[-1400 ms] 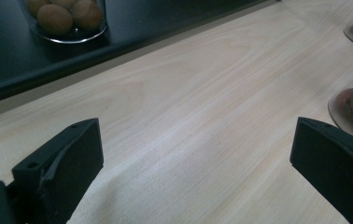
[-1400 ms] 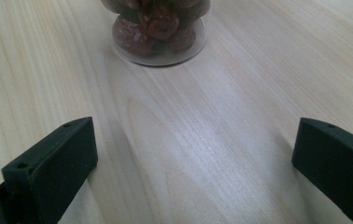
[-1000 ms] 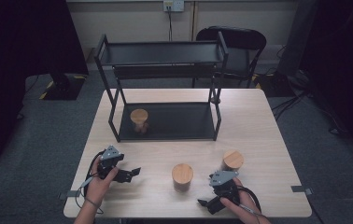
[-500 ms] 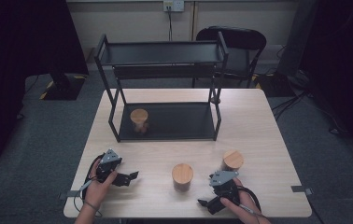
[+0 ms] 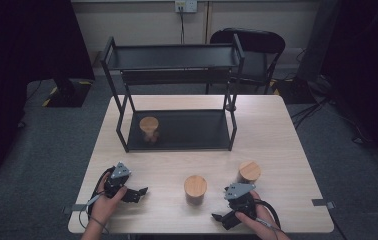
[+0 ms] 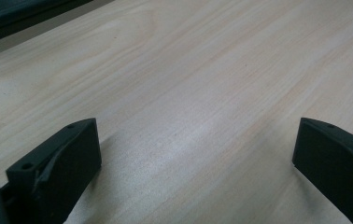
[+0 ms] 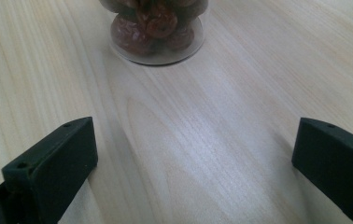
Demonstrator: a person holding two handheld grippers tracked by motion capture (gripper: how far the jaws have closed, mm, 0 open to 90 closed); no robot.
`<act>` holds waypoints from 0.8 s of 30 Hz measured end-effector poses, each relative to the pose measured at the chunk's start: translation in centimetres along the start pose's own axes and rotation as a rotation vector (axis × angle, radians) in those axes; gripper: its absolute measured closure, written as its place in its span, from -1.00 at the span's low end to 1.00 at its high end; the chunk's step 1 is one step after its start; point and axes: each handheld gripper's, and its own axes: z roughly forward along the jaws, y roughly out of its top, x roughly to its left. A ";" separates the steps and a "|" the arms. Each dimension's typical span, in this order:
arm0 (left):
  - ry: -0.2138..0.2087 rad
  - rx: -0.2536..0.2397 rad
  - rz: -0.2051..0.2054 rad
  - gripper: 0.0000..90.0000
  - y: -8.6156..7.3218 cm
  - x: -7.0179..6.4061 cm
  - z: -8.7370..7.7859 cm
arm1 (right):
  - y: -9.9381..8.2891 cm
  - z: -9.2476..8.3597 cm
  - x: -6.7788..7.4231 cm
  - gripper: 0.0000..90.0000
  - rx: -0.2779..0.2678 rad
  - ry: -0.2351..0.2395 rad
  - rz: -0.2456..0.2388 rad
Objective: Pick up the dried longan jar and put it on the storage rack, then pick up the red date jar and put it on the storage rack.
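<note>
**Fingers wide, jars ahead**

Low over the surface (image 5: 277, 125), left gripper (image 5: 136, 193) and right gripper (image 5: 220, 218) both spread wide, empty. Just beyond right fingers (image 7: 48, 161), middle jar (image 5: 195, 189); farther right, second jar (image 5: 248, 172); farthest, third jar (image 5: 149, 129) on rack (image 5: 177, 57) bottom shelf.

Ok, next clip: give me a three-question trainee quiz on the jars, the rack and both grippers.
1. True or false: the black metal two-tier rack holds two jars.
2. How many clear glass jars with round wooden lids stand on the light wooden table, outside the rack?
A. one B. two C. three
3. Fill in: the jaws of the left gripper and the right gripper are both ____.

Key
1. False: one jar on the lower shelf.
2. B: the middle jar and the right jar.
3. Open, with bare table between them.
</note>
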 end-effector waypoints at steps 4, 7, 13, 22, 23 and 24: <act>0.001 0.004 0.007 -0.99 0.0 -0.1 0.0 | 0.0 0.0 0.0 -1.00 0.002 0.001 0.000; 0.004 0.007 0.016 -0.99 0.0 -0.2 0.0 | 0.0 0.0 0.0 -1.00 0.001 0.000 0.001; 0.005 0.008 0.018 -1.00 0.1 -0.2 0.0 | 0.1 0.0 0.2 -1.00 0.001 -0.007 0.008; 0.005 0.008 0.018 -1.00 0.1 -0.2 0.0 | 0.6 0.0 0.0 -1.00 0.019 0.000 -0.002; 0.005 0.009 0.018 -1.00 0.1 -0.2 0.0 | 0.7 0.1 0.0 -1.00 0.023 0.001 -0.001; 0.005 0.009 0.018 -1.00 0.1 -0.2 0.0 | 0.8 0.1 0.0 -0.99 0.023 -0.001 0.001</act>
